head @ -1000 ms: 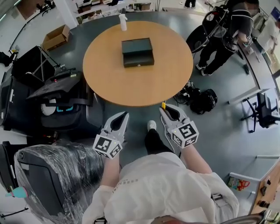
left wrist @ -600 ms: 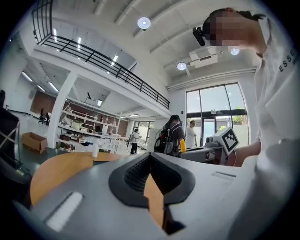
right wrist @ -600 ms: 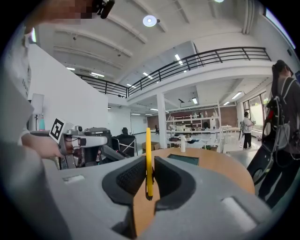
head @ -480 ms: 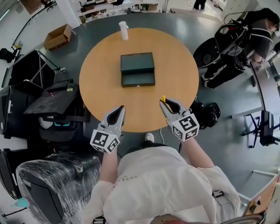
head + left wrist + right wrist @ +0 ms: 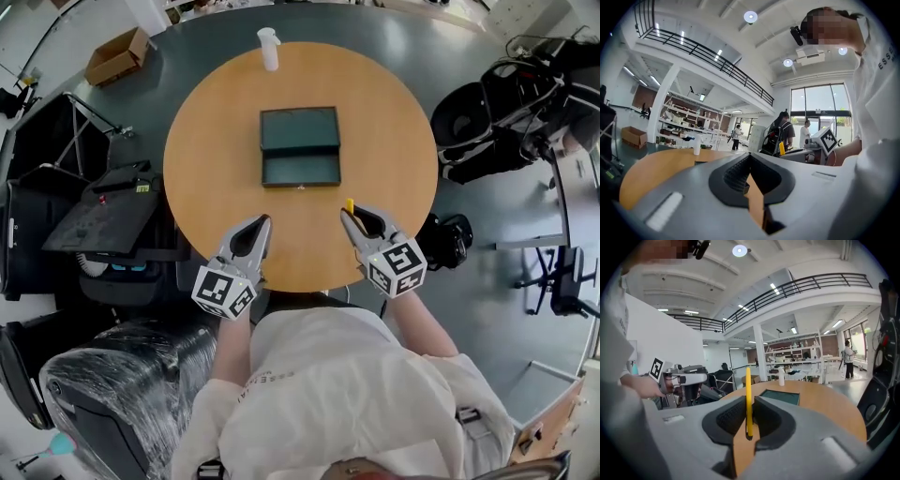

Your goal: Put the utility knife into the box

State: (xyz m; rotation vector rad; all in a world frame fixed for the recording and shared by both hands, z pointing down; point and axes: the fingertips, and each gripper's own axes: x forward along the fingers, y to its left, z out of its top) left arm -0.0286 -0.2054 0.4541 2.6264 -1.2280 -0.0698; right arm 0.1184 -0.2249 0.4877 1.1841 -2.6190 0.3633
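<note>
A dark green box (image 5: pixel 300 145) lies at the middle of the round wooden table (image 5: pixel 206 159), with its top and front face showing. My right gripper (image 5: pixel 349 216) is over the table's near edge, shut on a yellow utility knife (image 5: pixel 349 204) that sticks up between the jaws. In the right gripper view the knife (image 5: pixel 748 399) stands upright, with the box (image 5: pixel 780 397) ahead of it. My left gripper (image 5: pixel 261 225) hovers level with the right one, over the near edge. Its jaws meet with nothing between them (image 5: pixel 749 157).
A white bottle (image 5: pixel 269 47) stands at the table's far edge. Black cases (image 5: pixel 94 216) and a plastic-wrapped chair (image 5: pixel 103 394) crowd the left side. A cardboard box (image 5: pixel 117 56) lies on the floor at far left. Black bags (image 5: pixel 450 239) and a chair (image 5: pixel 469 122) sit to the right.
The person has stepped up to the table. Both grippers, earlier over the floor short of it, are now over its near edge, and the box is closer.
</note>
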